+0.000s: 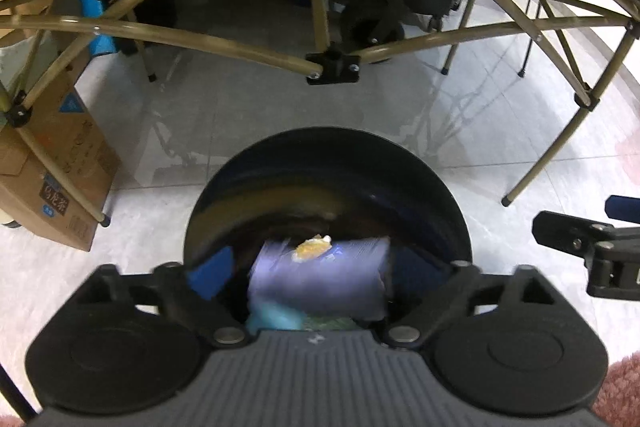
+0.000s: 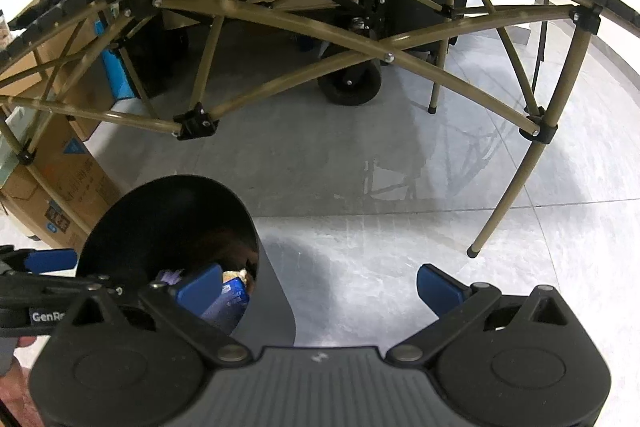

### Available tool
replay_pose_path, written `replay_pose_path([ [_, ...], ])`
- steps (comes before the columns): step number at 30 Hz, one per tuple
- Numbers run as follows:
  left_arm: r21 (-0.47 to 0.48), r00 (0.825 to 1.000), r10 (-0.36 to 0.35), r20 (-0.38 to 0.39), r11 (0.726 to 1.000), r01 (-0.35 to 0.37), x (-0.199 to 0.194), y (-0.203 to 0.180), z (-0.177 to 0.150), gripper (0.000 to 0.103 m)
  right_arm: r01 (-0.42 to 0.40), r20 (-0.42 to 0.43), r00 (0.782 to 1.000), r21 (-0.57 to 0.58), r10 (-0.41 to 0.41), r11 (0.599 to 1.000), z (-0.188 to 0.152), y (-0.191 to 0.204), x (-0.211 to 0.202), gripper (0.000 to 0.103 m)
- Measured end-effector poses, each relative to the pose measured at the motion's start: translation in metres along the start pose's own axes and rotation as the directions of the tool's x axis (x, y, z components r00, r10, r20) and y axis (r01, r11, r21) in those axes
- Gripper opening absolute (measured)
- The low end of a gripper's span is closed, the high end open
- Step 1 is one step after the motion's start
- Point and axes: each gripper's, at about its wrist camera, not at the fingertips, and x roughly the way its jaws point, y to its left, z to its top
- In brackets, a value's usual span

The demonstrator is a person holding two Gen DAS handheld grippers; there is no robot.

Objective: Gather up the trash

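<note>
A black round trash bin (image 1: 324,155) stands on the floor right under my left gripper (image 1: 314,267). The left gripper's blue pads (image 1: 210,273) stand wide apart over the bin's mouth, so it is open. Down between them, inside the bin, lies a blurred purple packet (image 1: 320,283) with a yellow-white scrap (image 1: 314,247) on it; the pads do not press it. In the right wrist view the bin (image 2: 168,211) is at the lower left, with the purple packet (image 2: 226,301) inside. My right gripper (image 2: 320,287) is open and empty beside the bin, over bare floor.
An olive folding table frame (image 1: 332,67) arches over the far floor, with a leg (image 2: 496,211) at the right. Cardboard boxes (image 1: 52,171) stand at the left and a wheeled cart (image 2: 350,83) behind. A pink rug (image 1: 624,387) lies at the lower right.
</note>
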Motion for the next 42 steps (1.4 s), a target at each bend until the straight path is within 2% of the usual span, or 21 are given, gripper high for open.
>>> replay_pose_path([
  [8, 0.01, 1.0, 0.017, 0.021, 1.0, -0.017, -0.005, -0.003, -0.001, 0.103, -0.01, 0.003, 1.0, -0.006, 0.01, 1.0, 0.0, 0.002, 0.0, 0.103],
  [28, -0.002, 0.997, 0.063, 0.049, 0.998, -0.063, -0.017, -0.001, 0.0, 0.103, -0.034, 0.009, 0.999, -0.034, 0.034, 0.999, -0.002, 0.01, -0.004, 0.103],
  [33, -0.008, 0.99, 0.107, 0.094, 0.994, -0.107, -0.043, 0.007, 0.001, 0.103, -0.073, 0.061, 0.995, -0.023, 0.074, 0.997, 0.004, 0.017, -0.03, 0.103],
  [37, -0.046, 0.986, 0.109, 0.13, 0.994, -0.104, -0.08, 0.017, 0.002, 0.103, -0.092, 0.116, 0.989, -0.018, 0.094, 0.996, 0.007, 0.025, -0.064, 0.103],
  [42, -0.048, 0.975, 0.107, 0.195, 0.994, -0.1, -0.132, 0.022, -0.007, 0.103, -0.116, 0.178, 0.977, -0.025, 0.118, 0.993, 0.001, 0.032, -0.117, 0.103],
])
